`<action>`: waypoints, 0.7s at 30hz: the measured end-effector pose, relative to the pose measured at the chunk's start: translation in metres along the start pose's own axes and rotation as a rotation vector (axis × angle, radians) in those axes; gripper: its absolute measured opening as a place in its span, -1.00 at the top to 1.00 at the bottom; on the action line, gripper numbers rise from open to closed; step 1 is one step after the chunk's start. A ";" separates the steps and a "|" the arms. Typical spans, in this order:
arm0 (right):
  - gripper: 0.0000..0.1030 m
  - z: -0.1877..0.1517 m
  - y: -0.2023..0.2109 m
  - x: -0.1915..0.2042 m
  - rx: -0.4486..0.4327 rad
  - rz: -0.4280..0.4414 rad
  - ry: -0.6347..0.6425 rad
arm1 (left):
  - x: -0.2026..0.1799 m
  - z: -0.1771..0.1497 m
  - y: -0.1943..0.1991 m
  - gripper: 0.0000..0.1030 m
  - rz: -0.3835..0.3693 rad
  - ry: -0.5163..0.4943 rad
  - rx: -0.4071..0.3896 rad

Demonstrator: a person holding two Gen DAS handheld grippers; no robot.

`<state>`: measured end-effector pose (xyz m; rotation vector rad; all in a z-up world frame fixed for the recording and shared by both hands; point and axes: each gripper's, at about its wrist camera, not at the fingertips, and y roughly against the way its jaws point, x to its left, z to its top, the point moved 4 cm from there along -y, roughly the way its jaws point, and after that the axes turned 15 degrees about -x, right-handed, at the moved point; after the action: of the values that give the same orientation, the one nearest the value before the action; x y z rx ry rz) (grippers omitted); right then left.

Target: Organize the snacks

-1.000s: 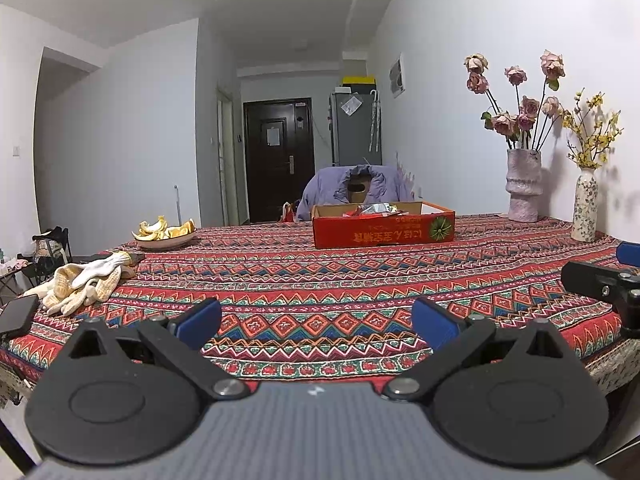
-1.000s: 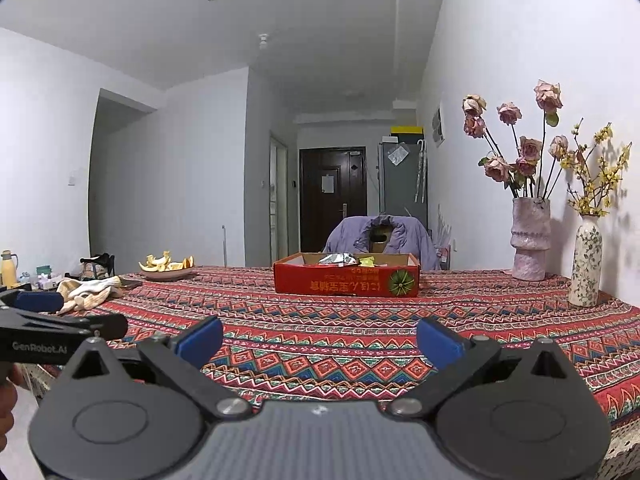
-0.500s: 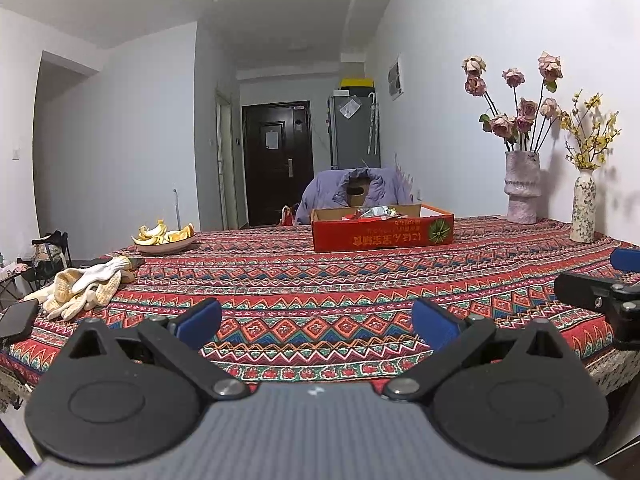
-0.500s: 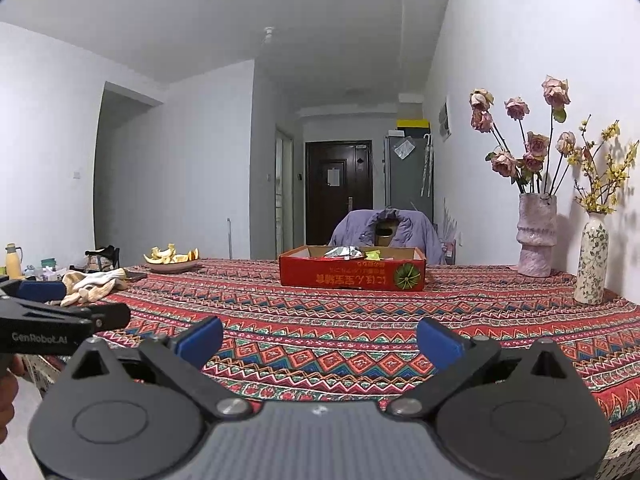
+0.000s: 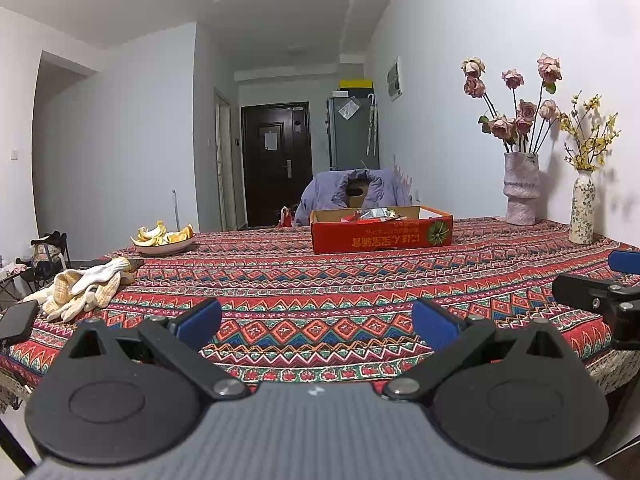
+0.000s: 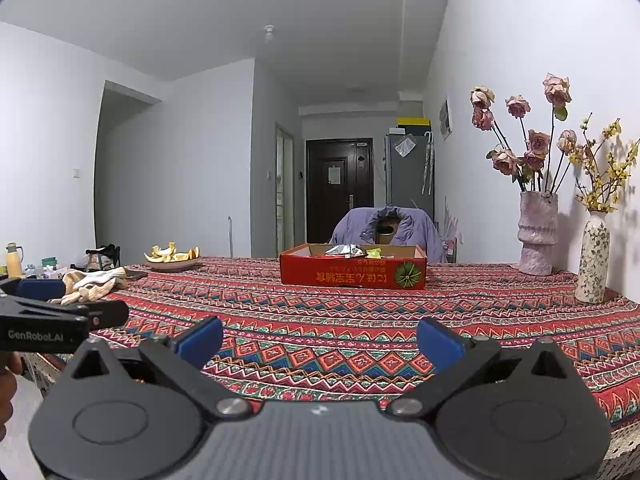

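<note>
A red cardboard box [image 5: 382, 236] holding snack packets [image 5: 370, 213] stands far across the table; it also shows in the right wrist view [image 6: 354, 274], with a silver packet [image 6: 345, 250] on top. My left gripper [image 5: 318, 322] is open and empty, low at the table's near edge. My right gripper [image 6: 320, 340] is open and empty too, beside it on the right. Each gripper shows at the edge of the other's view: the right gripper [image 5: 600, 292] and the left gripper [image 6: 52, 312].
A patterned tablecloth [image 5: 320, 280] covers the table. A plate of fruit peels [image 5: 164, 238], white gloves [image 5: 82, 288] and a phone [image 5: 16, 318] lie at the left. Two flower vases [image 5: 520, 190] [image 5: 582, 208] stand at the right wall. A chair with a purple jacket [image 5: 354, 196] is behind the box.
Both grippers have drawn back and tilted up slightly, so the box looks smaller and lower. Both stay open and empty.
</note>
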<state>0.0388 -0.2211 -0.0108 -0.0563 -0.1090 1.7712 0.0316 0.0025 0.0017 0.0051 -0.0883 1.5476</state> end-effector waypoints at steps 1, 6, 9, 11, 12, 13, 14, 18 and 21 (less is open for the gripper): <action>-1.00 0.000 0.000 0.000 -0.002 0.001 -0.002 | 0.000 0.000 0.000 -1.00 0.000 0.001 0.000; -1.00 0.000 -0.001 -0.002 0.004 0.004 -0.010 | 0.001 0.000 0.000 -1.00 0.003 0.001 0.000; -1.00 0.000 0.000 -0.002 0.001 0.001 -0.010 | 0.001 -0.001 0.000 -1.00 0.002 -0.002 0.002; -1.00 0.000 0.000 -0.002 0.000 -0.001 -0.007 | 0.001 -0.002 0.000 -1.00 -0.001 -0.003 0.004; -1.00 -0.001 0.001 -0.001 0.000 -0.002 -0.003 | 0.001 -0.002 0.000 -1.00 -0.004 -0.001 0.006; -1.00 -0.001 0.001 0.000 0.000 -0.001 0.001 | 0.001 -0.002 0.000 -1.00 -0.004 0.000 0.007; -1.00 -0.001 0.001 0.000 0.000 0.000 0.002 | 0.001 -0.002 0.000 -1.00 -0.003 0.000 0.007; -1.00 -0.001 0.002 -0.001 0.000 -0.003 -0.003 | 0.003 -0.002 -0.001 -1.00 0.000 -0.001 0.007; -1.00 -0.001 0.003 -0.002 -0.002 -0.005 -0.002 | 0.003 -0.002 -0.001 -1.00 0.000 -0.001 0.005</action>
<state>0.0365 -0.2236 -0.0123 -0.0556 -0.1118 1.7660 0.0328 0.0054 0.0004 0.0104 -0.0851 1.5479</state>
